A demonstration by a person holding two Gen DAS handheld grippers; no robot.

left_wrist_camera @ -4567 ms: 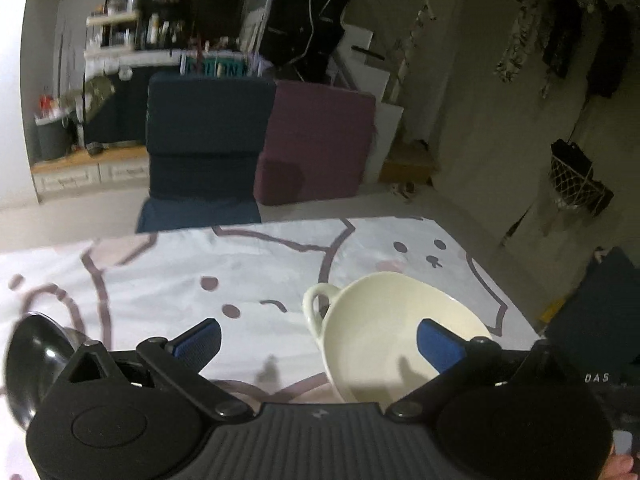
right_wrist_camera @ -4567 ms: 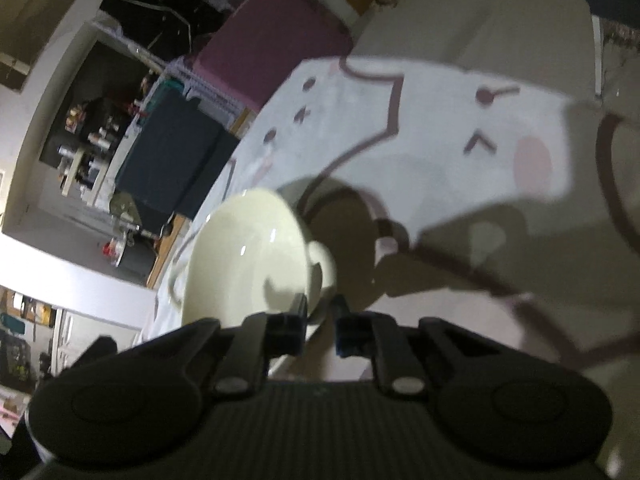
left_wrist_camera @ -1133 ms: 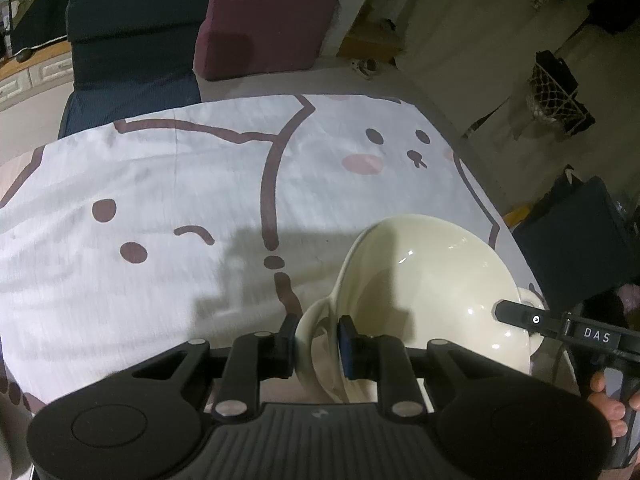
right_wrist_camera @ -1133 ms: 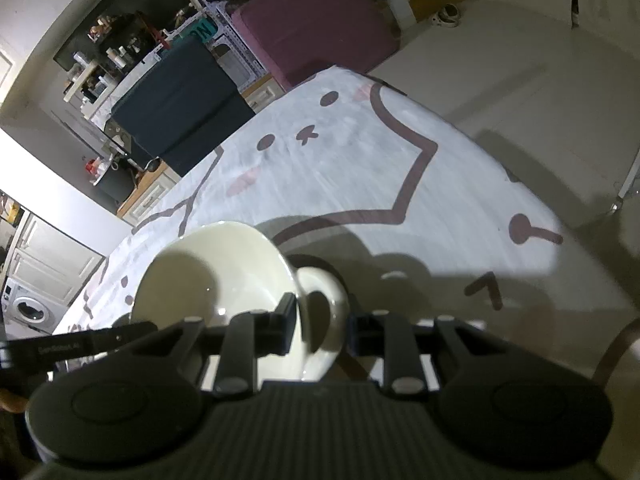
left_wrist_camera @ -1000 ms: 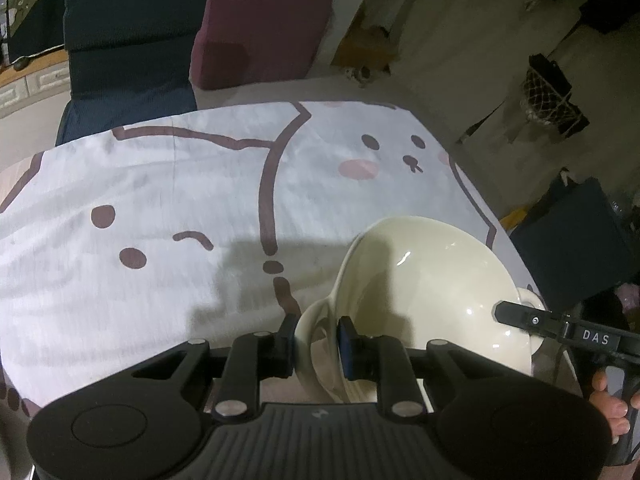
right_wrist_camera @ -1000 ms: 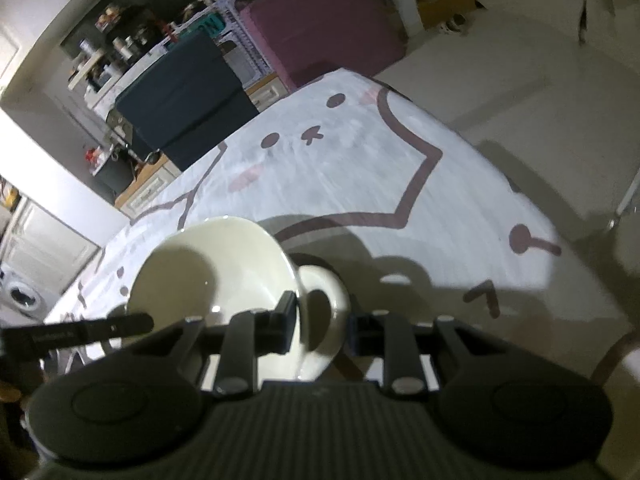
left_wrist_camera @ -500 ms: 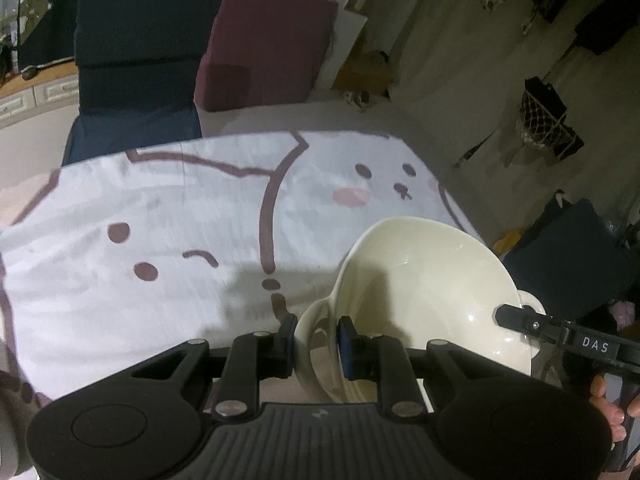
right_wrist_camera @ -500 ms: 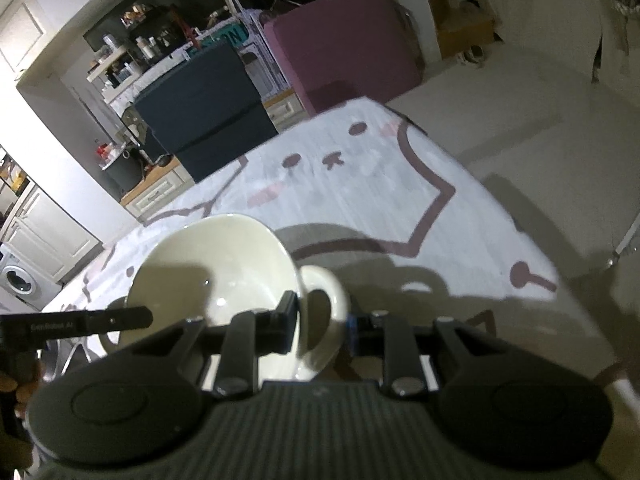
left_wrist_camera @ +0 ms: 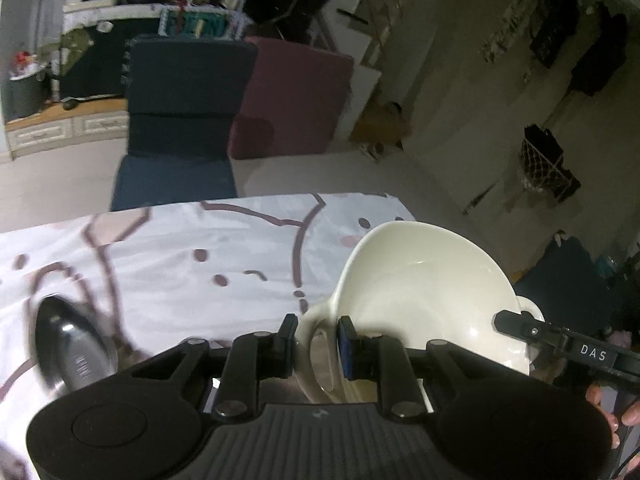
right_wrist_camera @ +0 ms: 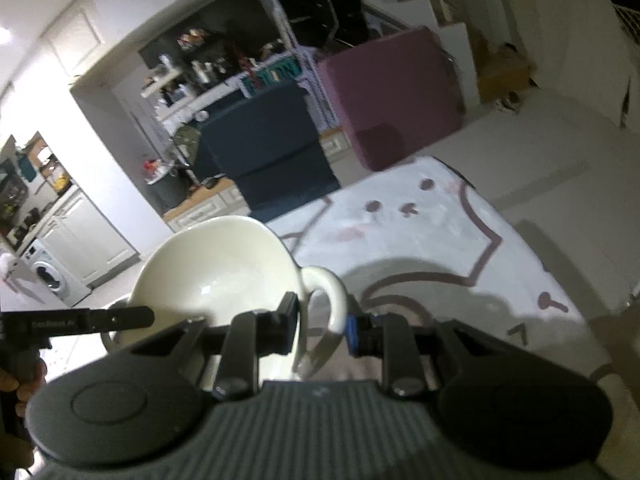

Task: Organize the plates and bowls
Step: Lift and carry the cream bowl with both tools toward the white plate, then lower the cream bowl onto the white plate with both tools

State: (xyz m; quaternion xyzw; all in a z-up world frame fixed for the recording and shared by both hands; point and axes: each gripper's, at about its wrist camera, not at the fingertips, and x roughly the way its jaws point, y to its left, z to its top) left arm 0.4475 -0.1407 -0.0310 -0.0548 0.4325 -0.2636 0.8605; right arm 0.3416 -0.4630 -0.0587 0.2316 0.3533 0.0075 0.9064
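- The left claw [left_wrist_camera: 316, 346] is clamped narrowly on one loop handle [left_wrist_camera: 314, 354] of a cream bowl [left_wrist_camera: 424, 284], a pad on each side of the loop.
- The right claw [right_wrist_camera: 320, 326] is set around the opposite handle [right_wrist_camera: 328, 308] of the same bowl [right_wrist_camera: 216, 272]; its jaws are held narrow, and the grip appears slightly looser than the left one, though pad contact cannot be told for certain.
- The bowl is carried between the two claws, mouth up and tilted a little, and it seems to be held clear above the bench [left_wrist_camera: 160, 264] with its cartoon-print cloth, over the bench's right-hand part.
- The line through the two handles runs from claw to claw, so the bowl lies directly ahead of each claw, with neither hand nearer.
- A dark shiny bowl [left_wrist_camera: 72, 352] is seen at the left of the bench, beside the left claw and well apart from the cream bowl.
- If the cream bowl is to be set with the dark one, a move leftward would be called for, with both hands kept level so that the bowl is not tipped.
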